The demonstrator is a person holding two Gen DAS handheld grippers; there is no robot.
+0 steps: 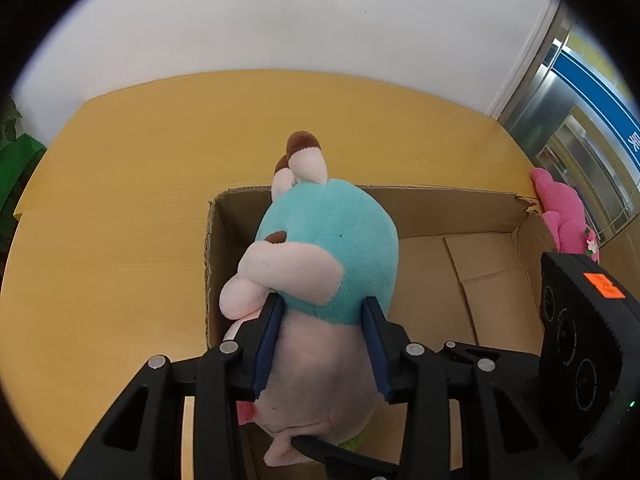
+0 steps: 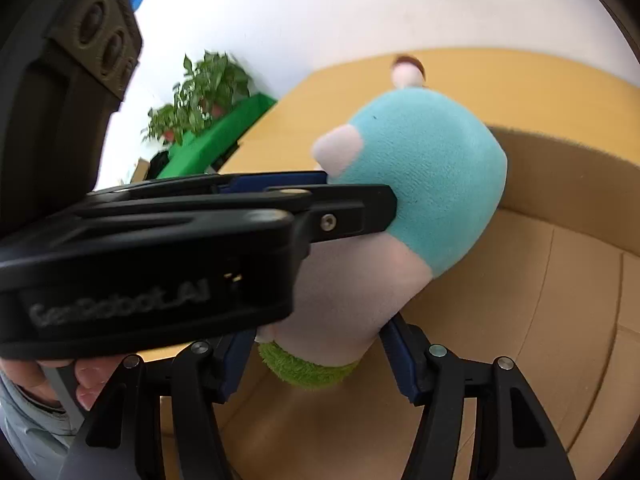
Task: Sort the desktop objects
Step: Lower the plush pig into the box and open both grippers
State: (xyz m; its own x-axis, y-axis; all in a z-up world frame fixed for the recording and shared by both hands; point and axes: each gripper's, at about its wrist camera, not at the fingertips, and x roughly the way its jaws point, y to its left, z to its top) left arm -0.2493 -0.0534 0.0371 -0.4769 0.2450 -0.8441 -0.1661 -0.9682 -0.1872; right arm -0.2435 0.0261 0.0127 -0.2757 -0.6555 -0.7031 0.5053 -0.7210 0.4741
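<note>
A plush toy [image 1: 332,232] with a teal middle, pale pink body and brown-tipped feet hangs over the open cardboard box [image 1: 440,191]. My left gripper [image 1: 323,304] is shut on it, blue pads pressing both sides where teal meets pink. In the right wrist view the plush toy [image 2: 424,168] shows a green fringe at its near end. My right gripper [image 2: 320,340] holds the pink part just above that fringe, one pad on each side. The left gripper's finger crosses this view and hides my right gripper's left pad. The box floor [image 2: 500,320] beneath is bare.
The box stands on a yellow wooden table [image 1: 120,200] against a white wall. A pink plush [image 1: 560,208] lies beyond the box's far right corner. A potted plant [image 2: 200,88] and a green block [image 2: 216,136] stand past the table's left end. A hand [image 2: 88,380] holds the left gripper.
</note>
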